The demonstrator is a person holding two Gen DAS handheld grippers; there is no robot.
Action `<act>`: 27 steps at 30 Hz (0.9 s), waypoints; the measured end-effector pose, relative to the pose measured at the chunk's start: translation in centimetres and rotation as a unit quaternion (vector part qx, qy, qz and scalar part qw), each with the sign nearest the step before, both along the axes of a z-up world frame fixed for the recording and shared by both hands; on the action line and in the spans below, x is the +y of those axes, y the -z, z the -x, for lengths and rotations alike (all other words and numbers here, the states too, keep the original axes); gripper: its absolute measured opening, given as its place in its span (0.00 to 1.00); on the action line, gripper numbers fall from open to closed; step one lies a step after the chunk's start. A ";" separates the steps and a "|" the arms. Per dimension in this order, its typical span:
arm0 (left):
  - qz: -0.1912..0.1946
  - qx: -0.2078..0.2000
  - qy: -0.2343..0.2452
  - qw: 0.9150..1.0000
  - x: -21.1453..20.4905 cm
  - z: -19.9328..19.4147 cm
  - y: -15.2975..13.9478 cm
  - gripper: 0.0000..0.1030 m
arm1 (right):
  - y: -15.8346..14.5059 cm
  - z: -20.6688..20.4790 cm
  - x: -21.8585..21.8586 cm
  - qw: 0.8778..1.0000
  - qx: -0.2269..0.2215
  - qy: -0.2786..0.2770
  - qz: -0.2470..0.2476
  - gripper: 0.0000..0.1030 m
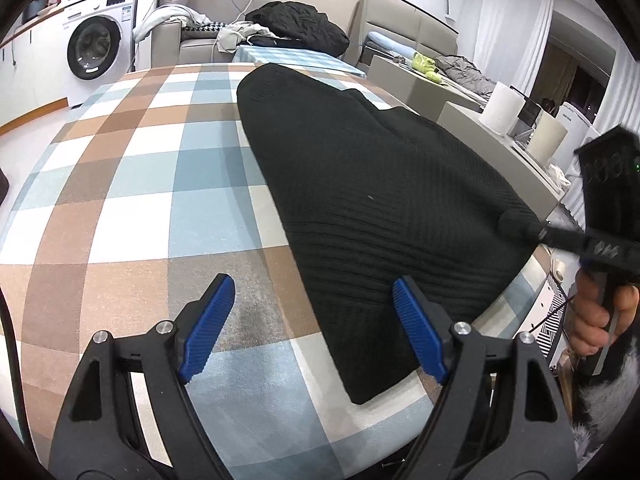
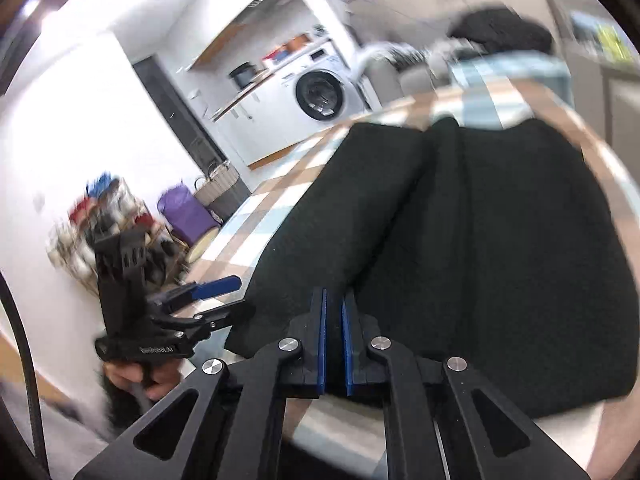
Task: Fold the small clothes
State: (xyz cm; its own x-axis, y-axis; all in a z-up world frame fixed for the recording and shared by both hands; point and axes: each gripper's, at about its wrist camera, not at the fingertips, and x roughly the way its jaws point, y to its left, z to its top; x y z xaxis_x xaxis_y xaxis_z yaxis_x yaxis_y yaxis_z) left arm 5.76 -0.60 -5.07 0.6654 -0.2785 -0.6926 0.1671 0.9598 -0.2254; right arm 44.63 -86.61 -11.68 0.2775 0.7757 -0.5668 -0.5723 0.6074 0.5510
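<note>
A black ribbed knit garment (image 1: 360,184) lies lengthwise on the checked tablecloth (image 1: 132,208), its right side near the table's edge. My left gripper (image 1: 312,284) hovers open over the garment's near left corner, and nothing sits between its blue pads (image 1: 208,328). My right gripper (image 1: 532,232), held by a hand (image 1: 596,320), comes in from the right and is shut on a bunched fold at the garment's right edge. In the right wrist view the right gripper (image 2: 334,308) pinches the black cloth (image 2: 480,240). The left gripper (image 2: 236,294) stands open at the left.
A washing machine (image 1: 94,46) stands at the far left. Behind the table, a sofa holds a pile of dark clothes (image 1: 300,24). A white paper roll (image 1: 500,108) and boxes sit on a side counter at the right. Baskets (image 2: 218,184) and a purple bag (image 2: 184,208) stand on the floor.
</note>
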 end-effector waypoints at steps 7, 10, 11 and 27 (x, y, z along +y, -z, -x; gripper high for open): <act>0.002 0.007 -0.004 1.000 0.3 -0.3 0.3 0.77 | 1.0 -0.4 2.2 0.996 -0.003 -0.008 0.091 0.31; 0.002 0.008 -0.004 1.000 0.4 -0.2 0.3 0.77 | 1.0 -2.4 3.4 0.995 0.001 -0.005 0.099 0.42; 0.003 0.008 -0.004 1.000 0.3 -0.2 0.3 0.77 | 1.1 -3.2 4.1 0.995 0.009 -0.005 0.100 0.42; 0.003 0.003 0.003 1.000 0.0 0.0 0.1 0.78 | -2.3 -9.2 6.7 0.989 -0.055 0.080 0.112 0.09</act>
State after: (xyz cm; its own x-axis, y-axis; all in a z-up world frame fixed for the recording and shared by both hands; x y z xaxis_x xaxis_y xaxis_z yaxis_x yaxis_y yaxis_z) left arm 5.79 -0.61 -5.16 0.6594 -0.2854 -0.6955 0.1705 0.9578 -0.2315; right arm 53.83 -79.88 -9.33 0.4554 0.5752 -0.6796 -0.5085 0.7946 0.3317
